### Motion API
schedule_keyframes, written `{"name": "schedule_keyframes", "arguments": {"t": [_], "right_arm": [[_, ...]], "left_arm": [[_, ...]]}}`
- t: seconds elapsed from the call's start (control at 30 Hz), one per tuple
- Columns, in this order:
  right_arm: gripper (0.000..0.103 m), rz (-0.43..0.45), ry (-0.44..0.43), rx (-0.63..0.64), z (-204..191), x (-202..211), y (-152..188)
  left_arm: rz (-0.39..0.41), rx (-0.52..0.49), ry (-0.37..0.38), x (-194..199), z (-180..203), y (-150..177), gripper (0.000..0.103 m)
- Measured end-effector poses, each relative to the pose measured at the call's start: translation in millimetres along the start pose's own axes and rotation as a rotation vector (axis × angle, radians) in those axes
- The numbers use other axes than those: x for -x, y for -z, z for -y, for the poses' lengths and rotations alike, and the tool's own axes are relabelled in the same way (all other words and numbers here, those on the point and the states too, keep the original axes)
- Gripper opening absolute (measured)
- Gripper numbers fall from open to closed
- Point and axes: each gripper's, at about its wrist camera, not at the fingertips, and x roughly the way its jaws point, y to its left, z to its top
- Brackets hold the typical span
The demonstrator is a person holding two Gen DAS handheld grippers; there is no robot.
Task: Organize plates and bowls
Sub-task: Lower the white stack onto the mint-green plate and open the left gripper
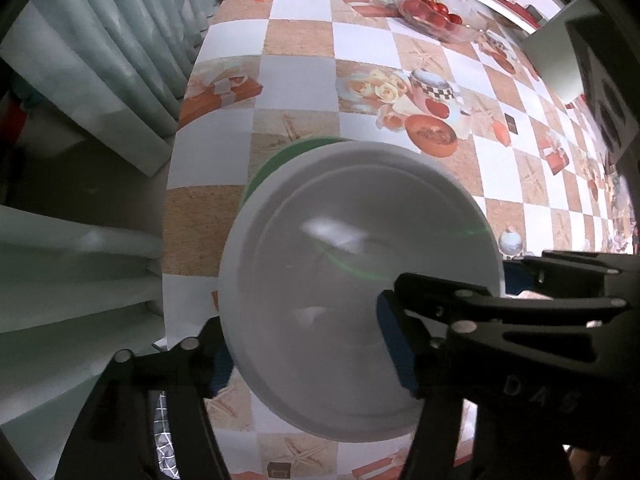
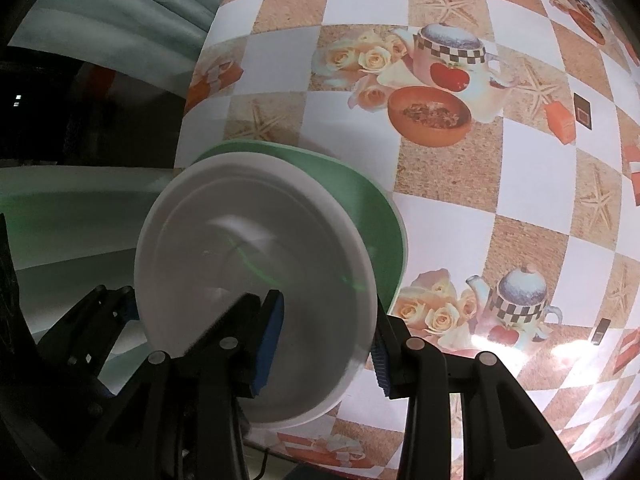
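Observation:
A white bowl [image 1: 344, 272] is held above a green plate [image 1: 280, 156] near the table's left edge. It also shows in the right wrist view [image 2: 256, 280], with the green plate [image 2: 376, 216] under it. My left gripper [image 1: 304, 344] has its jaws around the bowl's rim, one blue pad inside and one outside. My right gripper [image 2: 328, 340] grips the bowl's opposite rim the same way. The other gripper's fingers [image 2: 92, 312] show at the left in the right wrist view. The bowl is slightly blurred.
A glass bowl of tomatoes [image 1: 436, 8] stands at the far side of the checkered tablecloth [image 1: 296, 72]. A white cup [image 1: 556, 64] is at the right. Pale curtains [image 1: 100, 48] hang beyond the table's left edge.

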Motion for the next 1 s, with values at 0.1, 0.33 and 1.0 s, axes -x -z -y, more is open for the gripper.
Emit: {"name": "schedule_keyframes", "arguments": {"t": [0.1,0.33,1.0], "right_arm": [[0.043,0.005,-0.003,0.003,1.4,2.0,-0.3],[0.043,0.039,0.002,0.0,6.1,12.5,-0.8],[0.103,0.182,0.069,0.02,23.5,72.8,22.2]], "left_arm": [[0.021,0.002,-0.002,0.1,1.4,1.5,0.075],[0.03,-0.031,0.021,-2.9,1.6,-2.0,0.08],[0.283,0.061,-0.062,92.6,-17.9,21.9,0.103]]}}
